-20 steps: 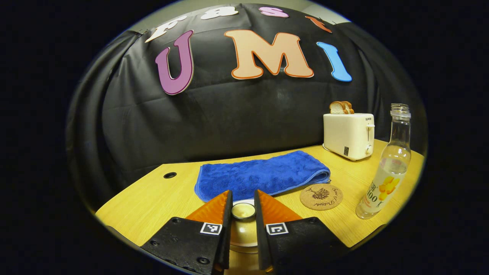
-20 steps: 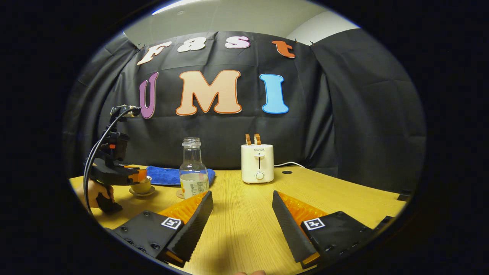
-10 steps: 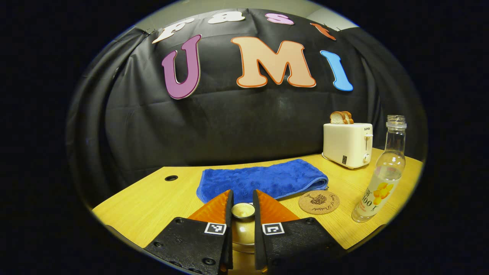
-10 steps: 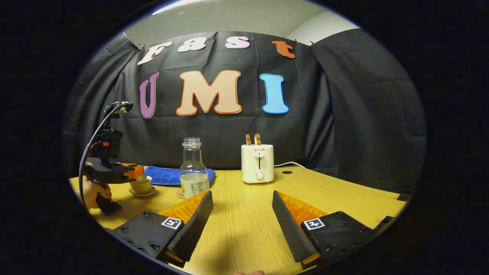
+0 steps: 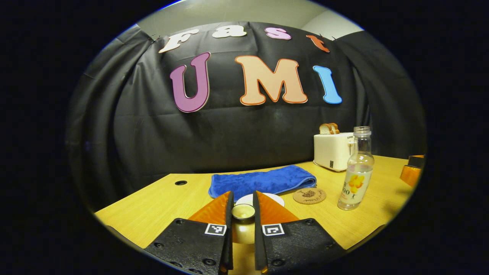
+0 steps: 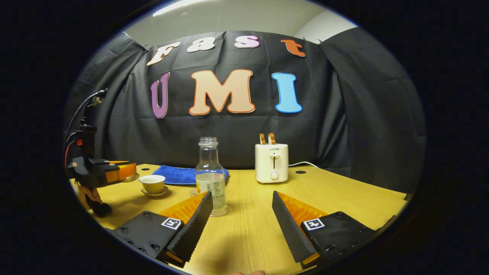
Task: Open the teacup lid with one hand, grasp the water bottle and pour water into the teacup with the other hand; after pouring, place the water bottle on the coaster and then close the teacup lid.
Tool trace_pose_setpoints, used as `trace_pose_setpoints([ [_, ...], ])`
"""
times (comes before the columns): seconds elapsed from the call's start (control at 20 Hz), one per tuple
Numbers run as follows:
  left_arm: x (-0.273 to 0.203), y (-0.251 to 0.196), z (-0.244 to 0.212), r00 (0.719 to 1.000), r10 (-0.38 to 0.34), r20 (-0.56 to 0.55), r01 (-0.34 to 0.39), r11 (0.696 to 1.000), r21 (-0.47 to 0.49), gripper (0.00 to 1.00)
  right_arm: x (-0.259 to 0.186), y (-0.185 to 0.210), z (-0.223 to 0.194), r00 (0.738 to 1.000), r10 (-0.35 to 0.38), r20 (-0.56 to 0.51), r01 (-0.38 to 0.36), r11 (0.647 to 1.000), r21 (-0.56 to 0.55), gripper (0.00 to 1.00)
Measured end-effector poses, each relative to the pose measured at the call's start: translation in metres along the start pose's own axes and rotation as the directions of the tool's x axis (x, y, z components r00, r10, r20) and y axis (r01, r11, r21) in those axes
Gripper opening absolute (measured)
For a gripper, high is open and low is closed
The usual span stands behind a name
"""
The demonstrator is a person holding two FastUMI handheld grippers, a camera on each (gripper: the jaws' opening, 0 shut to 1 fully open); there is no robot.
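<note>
bottle point(image 6: 210, 176) before towel point(image 6: 179, 175) (toaster point(image 6: 271, 163) right), teacup point(image 6: 152, 184) left

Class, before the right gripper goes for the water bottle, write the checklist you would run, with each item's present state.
1. Lid off the cup, gripped by the left gripper: ok.
2. Teacup open and upright on its saucer: ok.
3. Right gripper fingers spread: ok.
4. Water bottle upright and uncapped: ok.
5. Water bottle between the right fingers: not ok; it stands ahead of them, nearer the left finger.
6. Coaster free for the bottle: ok.
</note>
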State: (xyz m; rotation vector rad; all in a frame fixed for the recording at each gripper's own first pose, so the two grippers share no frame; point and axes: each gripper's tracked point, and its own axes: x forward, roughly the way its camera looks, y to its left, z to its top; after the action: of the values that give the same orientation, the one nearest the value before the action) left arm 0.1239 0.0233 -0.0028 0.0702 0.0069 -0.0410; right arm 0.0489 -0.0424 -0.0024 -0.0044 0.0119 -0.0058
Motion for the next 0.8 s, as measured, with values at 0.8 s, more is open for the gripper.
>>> trace_pose_setpoints([
  [0.8,-0.052,0.033,-0.007,0.999,0.034,0.010,-0.033,0.996,-0.081,0.19,0.076,0.053,-0.034,0.979,0.042,-0.201,-0.045,0.999,-0.013,0.99],
])
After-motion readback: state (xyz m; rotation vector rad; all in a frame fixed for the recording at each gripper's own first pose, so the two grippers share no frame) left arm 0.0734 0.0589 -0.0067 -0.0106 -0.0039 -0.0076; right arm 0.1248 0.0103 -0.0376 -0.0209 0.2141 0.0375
